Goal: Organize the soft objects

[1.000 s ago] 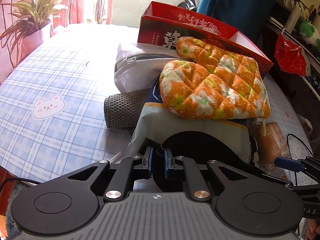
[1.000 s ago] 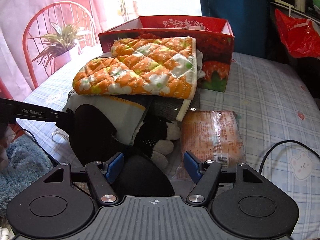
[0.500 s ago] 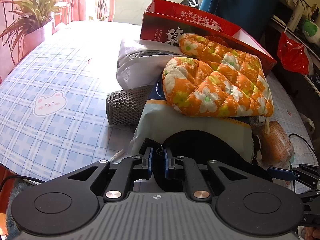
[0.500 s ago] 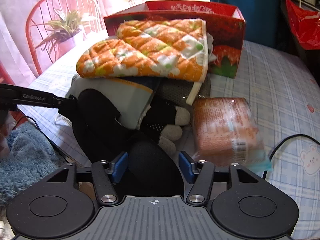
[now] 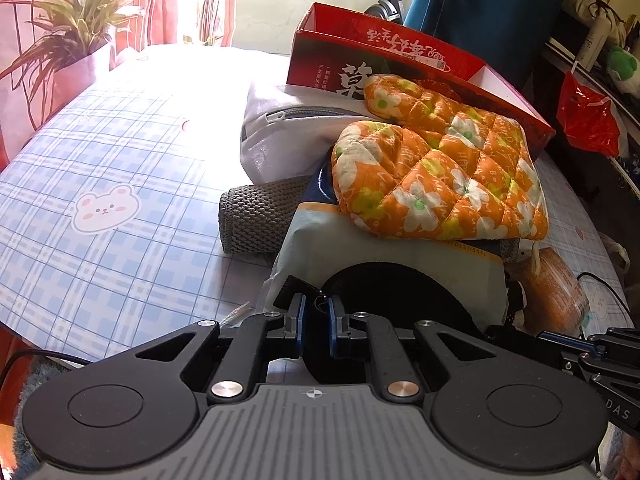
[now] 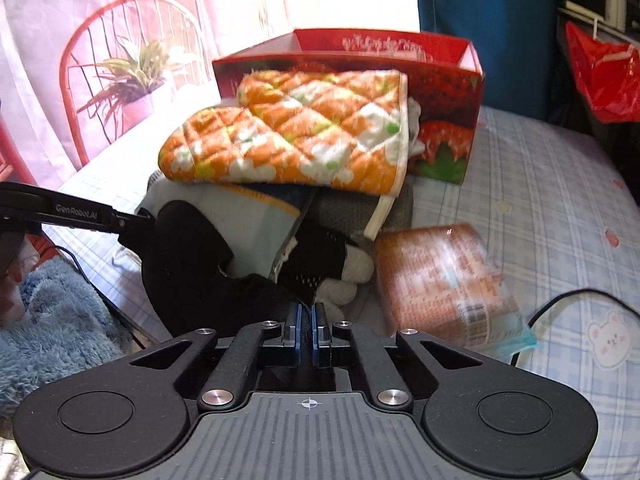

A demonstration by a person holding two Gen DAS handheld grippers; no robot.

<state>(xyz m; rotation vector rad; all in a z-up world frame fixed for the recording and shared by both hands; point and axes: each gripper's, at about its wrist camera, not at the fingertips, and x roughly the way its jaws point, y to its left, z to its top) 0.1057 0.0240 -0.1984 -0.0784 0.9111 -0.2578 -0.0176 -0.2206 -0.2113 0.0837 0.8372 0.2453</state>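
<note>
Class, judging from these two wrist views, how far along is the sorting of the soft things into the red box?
Done: nothing shows inside the red box, though its floor is hidden. In hand: both the left gripper and the right gripper, whose jaws have just been closing, pinch the black fabric piece. Left: the orange oven mitt, grey knit roll, white zip pouch and the rest remain piled outside.
</note>
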